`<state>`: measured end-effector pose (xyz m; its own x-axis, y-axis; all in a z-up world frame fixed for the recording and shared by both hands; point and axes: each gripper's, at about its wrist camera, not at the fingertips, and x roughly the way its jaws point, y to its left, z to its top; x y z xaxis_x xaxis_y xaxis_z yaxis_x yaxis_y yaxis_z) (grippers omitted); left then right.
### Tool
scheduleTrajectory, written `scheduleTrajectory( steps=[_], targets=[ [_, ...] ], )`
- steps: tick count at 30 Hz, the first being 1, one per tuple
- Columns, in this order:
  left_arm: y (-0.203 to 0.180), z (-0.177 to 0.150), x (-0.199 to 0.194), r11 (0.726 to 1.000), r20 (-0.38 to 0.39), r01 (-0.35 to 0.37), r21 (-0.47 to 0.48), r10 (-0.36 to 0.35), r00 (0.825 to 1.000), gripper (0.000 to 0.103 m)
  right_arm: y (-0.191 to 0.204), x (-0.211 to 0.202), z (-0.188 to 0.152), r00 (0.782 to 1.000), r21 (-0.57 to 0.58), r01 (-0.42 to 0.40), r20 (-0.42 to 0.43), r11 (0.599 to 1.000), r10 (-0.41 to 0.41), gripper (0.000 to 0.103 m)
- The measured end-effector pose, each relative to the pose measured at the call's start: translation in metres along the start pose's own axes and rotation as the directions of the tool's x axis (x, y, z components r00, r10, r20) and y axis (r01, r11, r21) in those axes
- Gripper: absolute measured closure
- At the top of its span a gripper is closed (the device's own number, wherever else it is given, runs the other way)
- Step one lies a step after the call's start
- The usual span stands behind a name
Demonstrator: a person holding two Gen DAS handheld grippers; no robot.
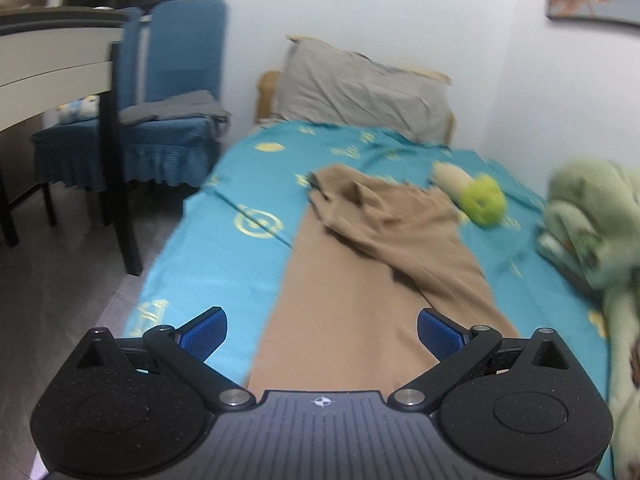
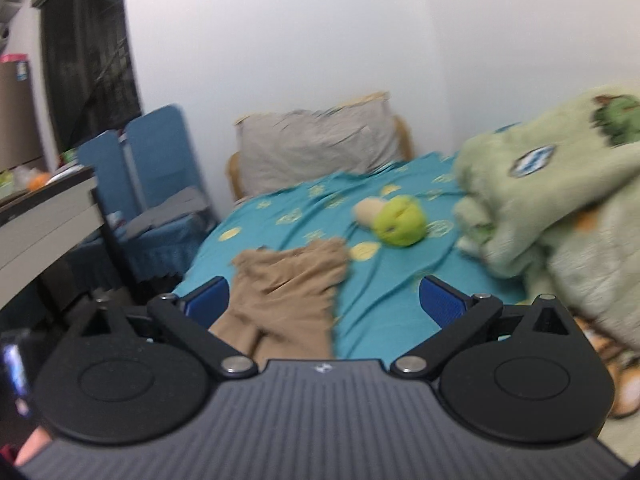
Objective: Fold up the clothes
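White walls close off a small bedroom, and a bed (image 1: 188,248) with a teal sheet printed in pale yellow motifs fills most of both views. On it lies a pair of tan trousers (image 1: 360,280), stretched lengthwise from the near edge toward the pillow, the far end rumpled and partly folded back on itself.

From the left wrist camera, the left gripper (image 1: 322,336) hangs just above the near part of the trousers with its blue-padded fingers (image 1: 208,330) spread wide apart, nothing between them and no contact visible. The tan cloth runs through the gap from 6 o'clock up toward 12.

Seen by the right wrist camera, the right gripper (image 2: 324,304) is likewise spread wide and empty; the trousers (image 2: 284,296) sit at about 10 o'clock of its gap, close to the left finger, with bare sheet under the right one.

A grey pillow (image 1: 360,92) leans against the wall at 12 o'clock. A green and cream plush toy (image 1: 476,196) lies on the sheet at 1 o'clock, just beyond the trousers. A heaped pale green blanket (image 2: 552,200) occupies 3 o'clock. Off the bed at 10 o'clock stand blue-covered chairs (image 1: 172,92), one with grey cloth (image 1: 176,110) on its seat, beside a table (image 1: 56,56). The pictures are motion-blurred.
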<state>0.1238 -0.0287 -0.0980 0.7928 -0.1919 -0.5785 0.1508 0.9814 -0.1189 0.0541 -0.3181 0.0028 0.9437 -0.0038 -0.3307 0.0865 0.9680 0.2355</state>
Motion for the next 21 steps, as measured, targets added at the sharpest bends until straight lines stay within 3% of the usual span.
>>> scheduleTrajectory(
  steps=[5,10,11,13,19,21],
  targets=[
    [-0.038,-0.013,-0.006,0.993,-0.083,0.108,0.044,-0.104,0.991,0.009,-0.054,-0.004,0.011,0.996,0.147,0.075,0.043,0.986,-0.082,0.0],
    [-0.085,-0.021,-0.01,0.965,-0.182,0.264,0.011,-0.257,0.949,0.018,-0.105,0.0,0.005,0.987,0.283,0.155,-0.001,0.947,-0.162,0.0],
    [-0.094,-0.025,-0.009,0.962,-0.196,0.272,0.031,-0.261,0.945,0.02,-0.111,0.003,0.003,0.986,0.302,0.161,-0.013,0.94,-0.164,0.0],
    [-0.113,-0.032,-0.007,0.955,-0.222,0.289,0.071,-0.268,0.938,0.035,-0.121,0.008,-0.001,0.986,0.336,0.163,-0.035,0.928,-0.161,0.0],
    [-0.169,-0.053,-0.001,0.921,-0.303,0.344,0.185,-0.279,0.911,0.036,-0.127,0.014,-0.005,0.99,0.354,0.141,-0.048,0.924,-0.133,0.0],
    [-0.181,-0.063,0.004,0.914,-0.342,0.339,0.222,-0.253,0.905,0.036,-0.126,0.015,-0.006,0.99,0.348,0.141,-0.047,0.927,-0.133,0.0]
  ],
)
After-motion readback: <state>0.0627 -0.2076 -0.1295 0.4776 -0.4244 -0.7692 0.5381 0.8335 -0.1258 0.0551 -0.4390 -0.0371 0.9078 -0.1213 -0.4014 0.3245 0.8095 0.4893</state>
